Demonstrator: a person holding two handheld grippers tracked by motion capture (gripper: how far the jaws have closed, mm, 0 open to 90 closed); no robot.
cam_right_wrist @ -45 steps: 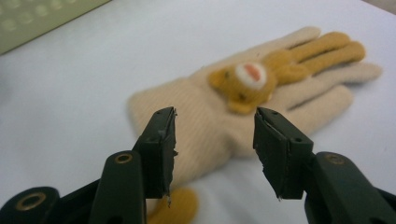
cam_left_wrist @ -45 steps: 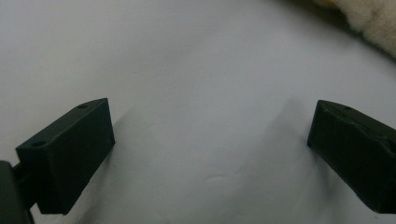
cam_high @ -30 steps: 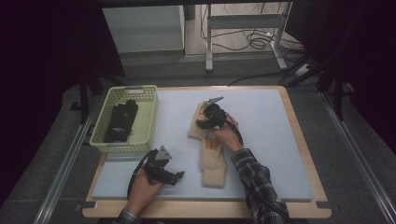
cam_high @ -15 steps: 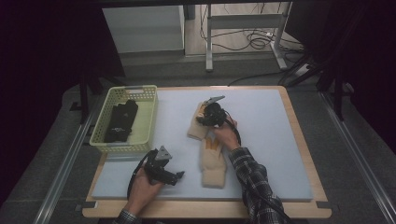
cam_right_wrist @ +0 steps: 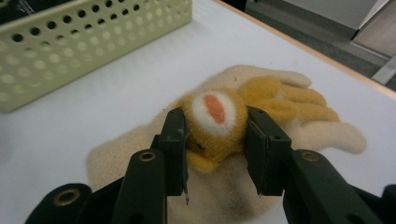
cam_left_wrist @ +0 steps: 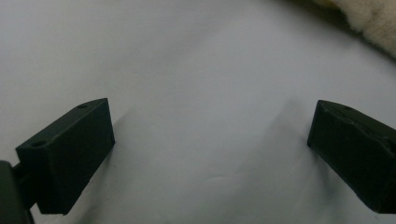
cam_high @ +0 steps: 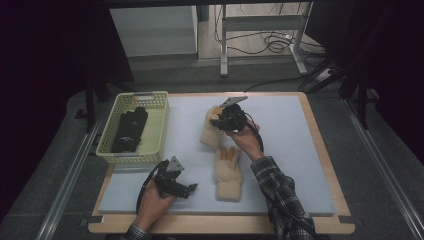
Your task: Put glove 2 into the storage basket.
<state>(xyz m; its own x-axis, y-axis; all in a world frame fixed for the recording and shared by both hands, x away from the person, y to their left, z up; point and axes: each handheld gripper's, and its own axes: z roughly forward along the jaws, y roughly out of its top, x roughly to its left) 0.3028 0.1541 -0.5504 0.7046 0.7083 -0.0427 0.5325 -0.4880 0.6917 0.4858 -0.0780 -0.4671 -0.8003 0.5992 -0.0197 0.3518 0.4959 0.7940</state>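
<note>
Two cream knitted gloves lie on the white mat (cam_high: 290, 145). My right gripper (cam_high: 220, 121) (cam_right_wrist: 216, 135) is shut on the far glove (cam_high: 209, 131) (cam_right_wrist: 299, 128), its jaws pinching the raised yellow patch (cam_right_wrist: 215, 116) with a white and orange spot. The near glove (cam_high: 229, 172) lies flat just in front of it, fingers with orange tips pointing away. My left gripper (cam_high: 190, 189) (cam_left_wrist: 210, 154) rests low at the mat's front left, jaws wide open with only bare mat between them. An edge of the near glove (cam_left_wrist: 371, 18) shows at its top right.
A pale green perforated basket (cam_high: 159, 131) (cam_right_wrist: 84, 51) stands at the mat's left, holding dark gloves (cam_high: 129, 129). The mat lies on a wooden table top (cam_high: 325, 155). Table legs and cables (cam_high: 272, 42) sit on the floor beyond.
My right hand has drawn slightly away from the near glove, uncovering more of it. The left gripper has stayed where it was.
</note>
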